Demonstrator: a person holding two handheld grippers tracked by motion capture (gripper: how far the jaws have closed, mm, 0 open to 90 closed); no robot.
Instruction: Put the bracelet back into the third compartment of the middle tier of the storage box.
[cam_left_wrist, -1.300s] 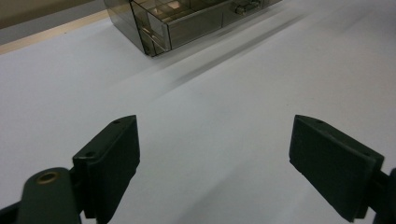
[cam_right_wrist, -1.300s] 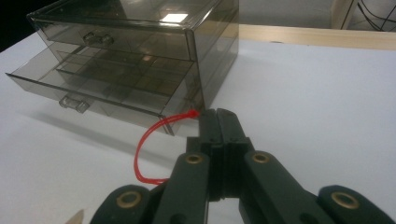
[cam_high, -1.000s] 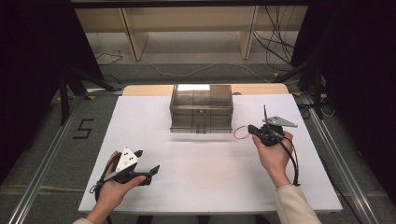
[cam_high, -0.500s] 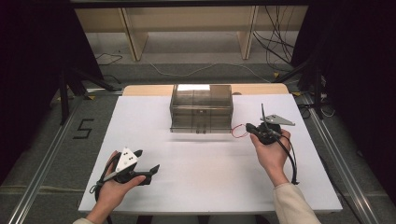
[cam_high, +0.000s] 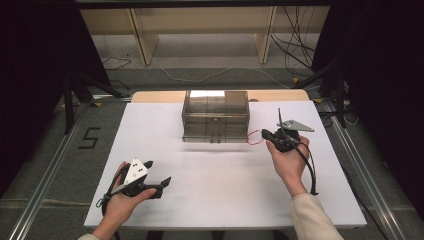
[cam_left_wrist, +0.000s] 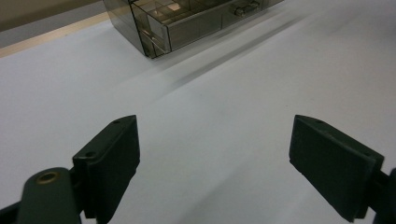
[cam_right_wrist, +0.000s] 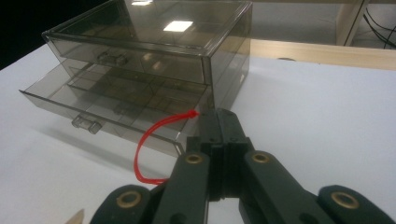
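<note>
A: What is the right gripper (cam_high: 266, 134) doing?

B: Its jaws are pressed together on a red loop (cam_right_wrist: 154, 144). In the right gripper view one end of the loop sits pinched at the jaw tips and the rest curves down and back under the gripper.

A: Where is that against the box (cam_high: 216, 116)?

B: Just beside its right front corner. From the high view the loop (cam_high: 254, 137) is a thin red ring between the gripper and the box, above the white worktop (cam_high: 210, 200). I cannot tell whether it touches the box.

A: Does the high view show the drawers?

B: Barely; the box looks like one smoky block there. The right gripper view shows more: the bottom drawer (cam_right_wrist: 112, 116) is pulled out, with dividers inside and a small handle at its front, while the upper drawer (cam_right_wrist: 126, 58) is shut.

A: And the left gripper (cam_high: 162, 184)?

B: Spread wide with nothing between the jaws. The high view puts it at the near left of the worktop, well apart from the box, held in the left hand (cam_high: 120, 205). The left gripper view looks between the two jaws over bare white worktop, with a corner of the box (cam_left_wrist: 187, 23) far off at the top.
</note>
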